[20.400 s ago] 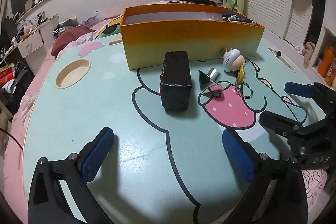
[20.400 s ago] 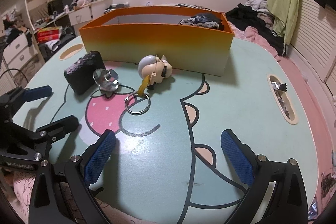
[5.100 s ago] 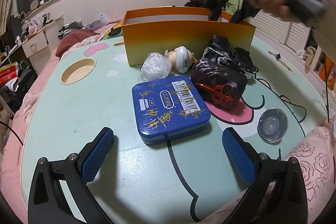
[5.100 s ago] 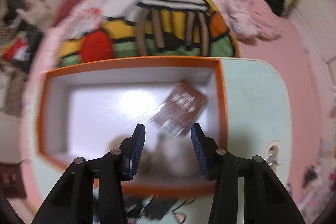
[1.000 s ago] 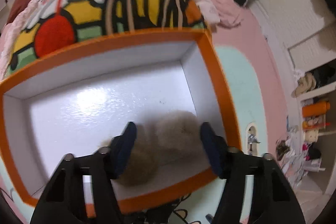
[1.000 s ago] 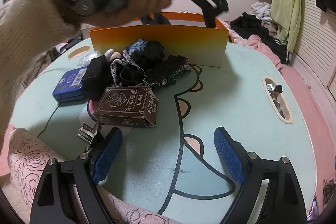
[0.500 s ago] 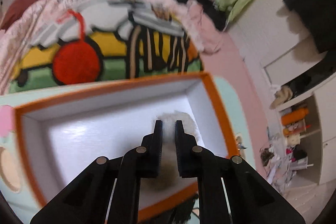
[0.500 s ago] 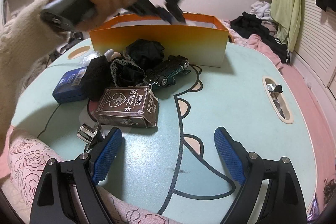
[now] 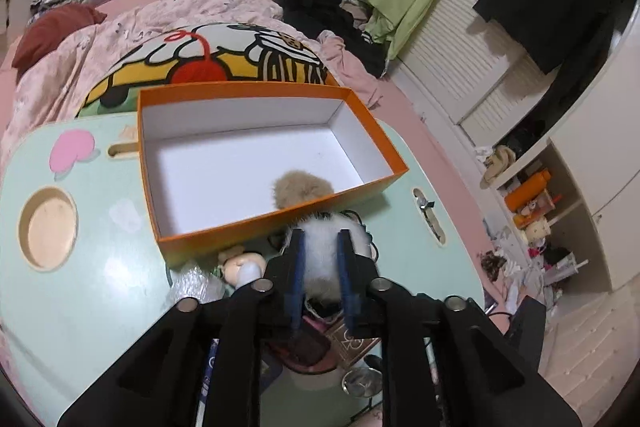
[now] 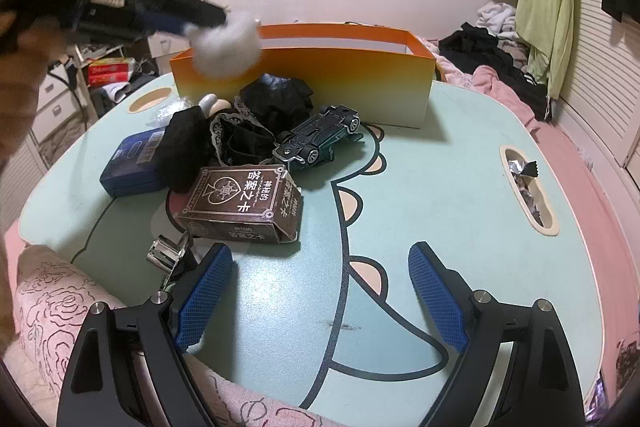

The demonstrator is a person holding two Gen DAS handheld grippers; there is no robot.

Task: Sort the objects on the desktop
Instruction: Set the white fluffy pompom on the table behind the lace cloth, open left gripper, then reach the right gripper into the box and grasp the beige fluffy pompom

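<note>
A mint-green cartoon-printed table [image 10: 460, 195] stands in a cluttered bedroom, with a pink bed and heaped clothes behind it.

Nearest, the right gripper [image 10: 320, 291] hovers low over the table's front edge with its blue pads spread wide and nothing between them. Just beyond lie a small shiny metal clip [image 10: 166, 251], a brown card box [image 10: 244, 203], a blue tin [image 10: 134, 159], black lace fabric [image 10: 244, 131], a dark toy car [image 10: 320, 141] lying on its side, and a small doll figure [image 9: 242, 263] close to the box front.

Higher up, over this pile and just short of the orange box [image 10: 304, 83], the left gripper [image 9: 320, 255] pinches a white fluffy pompom [image 10: 226, 45], its pads pressed into the fur on both sides. A second, tan pompom [image 9: 302, 189] lies inside the box against its near wall, toward the right end.

Sorting looks barely begun: apart from that tan puff, the box floor shows bare, and nearly everything remains on the table.

The white pompom is roughly round, with no clear long axis; it sticks out forward past the fingertips. The box's long side runs left to right across the table.
</note>
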